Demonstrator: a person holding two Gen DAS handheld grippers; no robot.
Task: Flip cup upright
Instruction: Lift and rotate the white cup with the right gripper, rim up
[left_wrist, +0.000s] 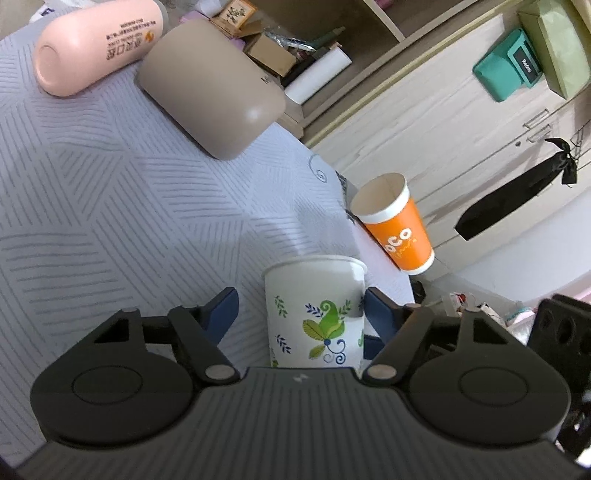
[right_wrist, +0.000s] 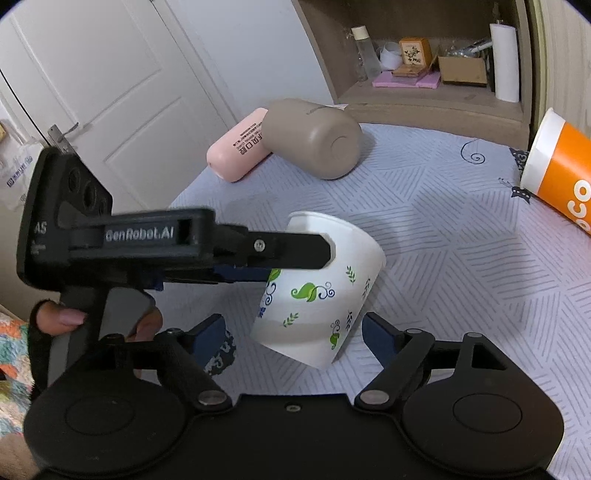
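Observation:
A white paper cup with green and blue leaf prints (left_wrist: 317, 310) stands between the fingers of my left gripper (left_wrist: 301, 308). Its right finger touches the cup wall; a gap shows at the left finger. In the right wrist view the same cup (right_wrist: 325, 291) is tilted, mouth up and to the left, its base a little above the bed, with the left gripper's fingers (right_wrist: 295, 251) reaching over its rim from the left. My right gripper (right_wrist: 293, 334) is open, its blue pads on either side of the cup's base without touching it.
An orange paper cup (left_wrist: 397, 221) lies on its side at the bed's right edge, also in the right wrist view (right_wrist: 557, 173). A taupe tumbler (right_wrist: 317, 136) and a pink bottle (right_wrist: 238, 147) lie on the patterned bedspread (right_wrist: 443, 240). Shelves and cabinets stand behind.

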